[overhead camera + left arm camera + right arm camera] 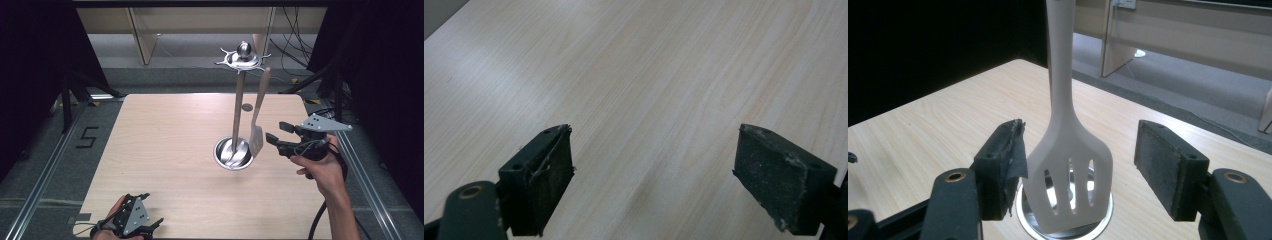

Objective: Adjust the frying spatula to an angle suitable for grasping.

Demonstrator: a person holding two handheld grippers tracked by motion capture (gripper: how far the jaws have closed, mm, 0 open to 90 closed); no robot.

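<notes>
A utensil stand (239,100) rises from the far-centre part of a pale wooden table (165,150), its round steel base (233,154) sitting on the tabletop and a slim post running up to a hooked metal crown (243,58) topped with a ball. A white slotted spatula (258,115) hangs from one of the crown's hooks on the stand's right side, handle up and blade down, the blade reaching the rim of the base.

The right gripper (277,134), held in a person's right hand (320,167) over the right part of the table, points left toward the spatula's blade with its jaws spread wide. In the right gripper view the slotted blade (1070,187) hangs between the two black jaws, close to the left one and well clear of the other; whether it touches the near pad cannot be told. The steel base (1098,212) shows behind and below the blade.

The left gripper (150,227) rests low at the near left edge of the table, held in the person's left hand (116,210), well apart from the stand. In the left gripper view its jaws stand wide open over bare wood grain (649,75), with nothing between them.
</notes>
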